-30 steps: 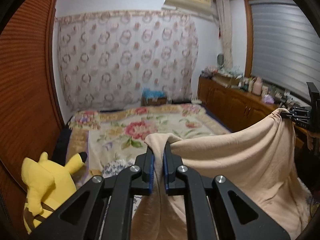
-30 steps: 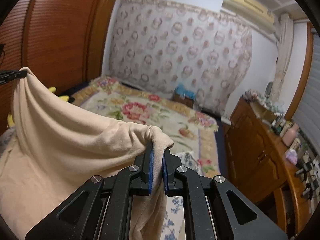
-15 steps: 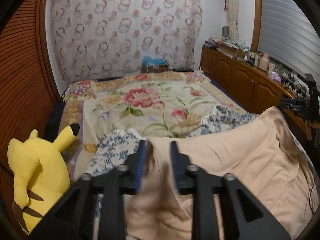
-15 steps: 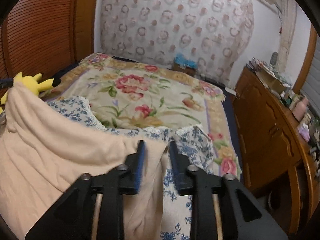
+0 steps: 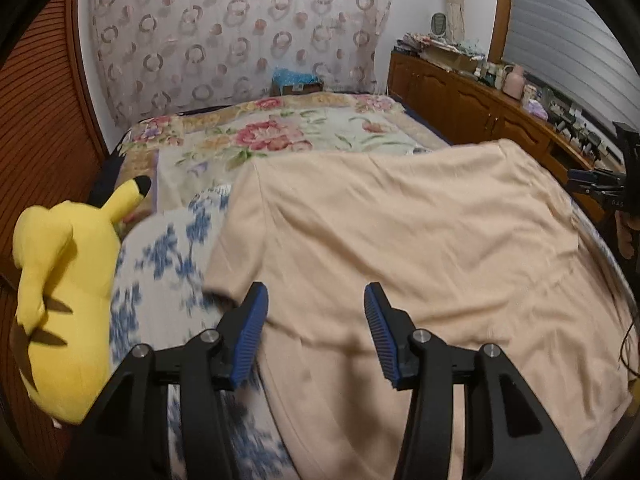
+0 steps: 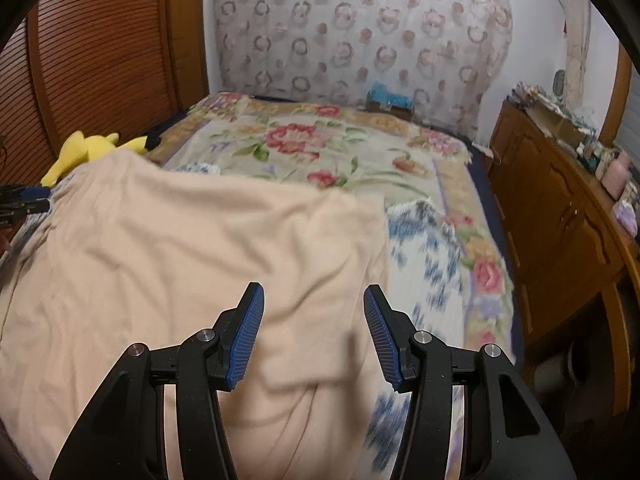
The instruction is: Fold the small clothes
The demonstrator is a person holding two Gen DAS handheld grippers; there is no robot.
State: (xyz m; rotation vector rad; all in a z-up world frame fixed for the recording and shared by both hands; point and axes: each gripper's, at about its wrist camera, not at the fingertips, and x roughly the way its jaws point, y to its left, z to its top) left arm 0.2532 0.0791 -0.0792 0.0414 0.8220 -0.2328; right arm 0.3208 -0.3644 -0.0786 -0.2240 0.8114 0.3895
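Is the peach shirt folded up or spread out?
Spread out. The peach shirt lies flat across the bed, one sleeve sticking out sideways, only small wrinkles, no fold lines.

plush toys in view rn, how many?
1. A yellow plush toy lies at the bed's left edge, beside the peach garment; the right wrist view shows it past the garment's far corner. Others could be hidden.

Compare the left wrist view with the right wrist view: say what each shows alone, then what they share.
Only the left wrist view: the left gripper up close, jaws opening over the shirt's sleeve, and the window blind. Only the right wrist view: the right gripper up close, jaws opening, nothing pinched. Both: the beige shirt spread on the bed, the yellow plush toy, the floral bedspread, the wooden cabinet.
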